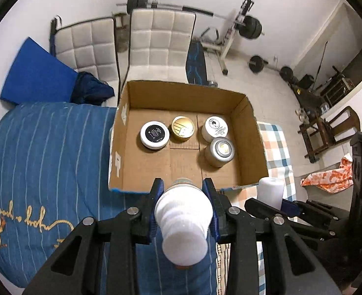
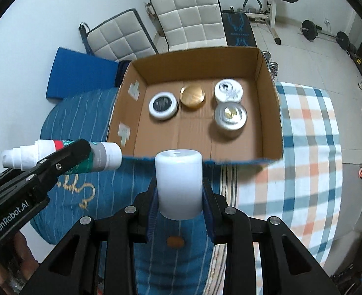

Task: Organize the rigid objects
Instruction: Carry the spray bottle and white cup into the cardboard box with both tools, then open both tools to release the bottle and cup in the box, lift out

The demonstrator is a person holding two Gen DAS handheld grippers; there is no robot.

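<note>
An open cardboard box lies on the bed and holds a black-lidded white jar, a gold tin, a white jar and a silver-lidded jar. My left gripper is shut on a white-capped bottle, held lying sideways just before the box's near edge. My right gripper is shut on a white cylindrical bottle, held upright, also at the near edge.
The bed has a blue striped cover and a checked blanket. A blue mat, two white padded chairs and weight equipment stand behind the box. Wooden chairs are at the right.
</note>
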